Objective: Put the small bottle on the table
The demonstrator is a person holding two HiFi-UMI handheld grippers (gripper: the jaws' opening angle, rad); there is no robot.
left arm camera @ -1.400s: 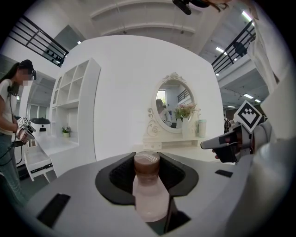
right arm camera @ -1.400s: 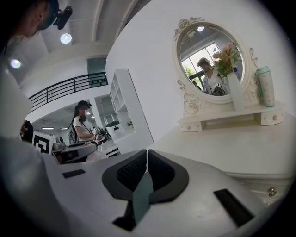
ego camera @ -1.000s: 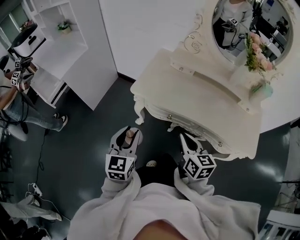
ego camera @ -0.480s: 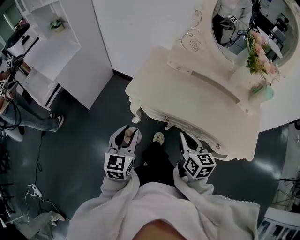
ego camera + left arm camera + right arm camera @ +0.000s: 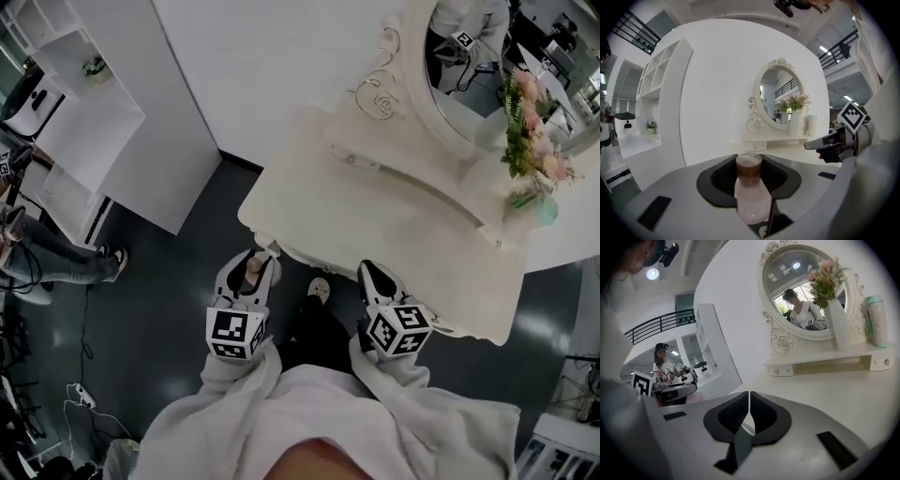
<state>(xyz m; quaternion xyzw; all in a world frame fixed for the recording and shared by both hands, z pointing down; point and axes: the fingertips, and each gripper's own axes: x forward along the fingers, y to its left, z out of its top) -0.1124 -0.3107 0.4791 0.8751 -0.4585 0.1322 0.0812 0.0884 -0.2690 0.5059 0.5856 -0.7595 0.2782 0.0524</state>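
**While the bottle sits in my left fingers, the counter lies just ahead**

Since my left gripper [image 5: 251,266] is clamped on the small bottle [image 5: 750,194], its fingers stand about half apart, pressing on the pale pink body below the brown cap. The bottle stands upright in the grip, just short of the counter [image 5: 375,211], beside its front left corner and not yet over the top. My right gripper [image 5: 372,275] hangs near the counter's front edge too, its fingers closed together with nothing between them.

I judge the bottle to be light, and stiff enough to take this squeeze. Its wall looks smooth and rounded, so it could twist or slide down if I loosen too soon. The hold on the widest part of the body seems the right one: the cap is narrower and would give less purchase. The base looks small, so I expect it to tip easily. I should set it flat on a bare part of the counter before opening.
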